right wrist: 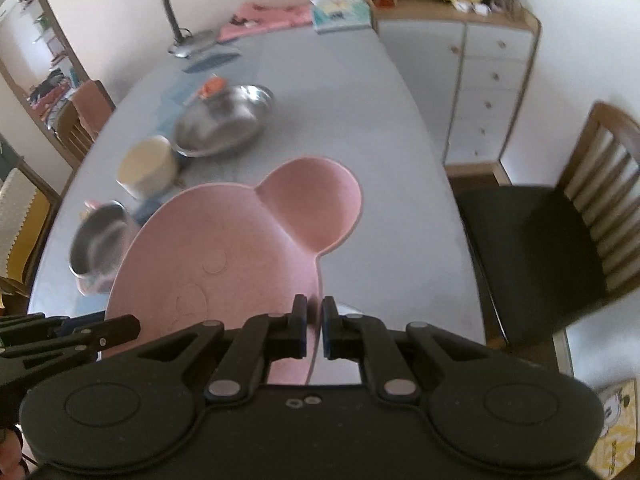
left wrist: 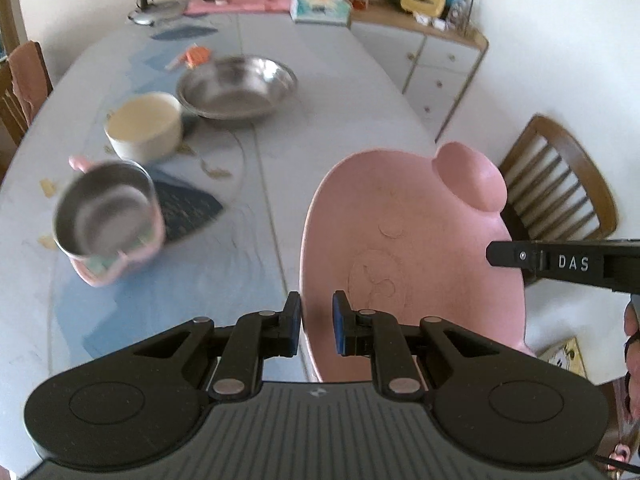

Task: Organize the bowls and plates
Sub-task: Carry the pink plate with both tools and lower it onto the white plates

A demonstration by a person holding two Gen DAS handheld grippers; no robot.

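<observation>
A pink plate shaped like a mouse head with round ears hangs tilted over the table's near right part. My left gripper is shut on its left rim. My right gripper is shut on the plate at its right rim, below one ear. On the table's left stand a wide steel dish, a cream bowl and a small steel bowl that sits in a pink holder. The right wrist view shows the same steel dish, cream bowl and small steel bowl, partly hidden by the plate.
The grey table carries a desk lamp, a pink cloth and a tissue pack at its far end. A white cabinet and a wooden chair stand to the right. Another chair is at the left.
</observation>
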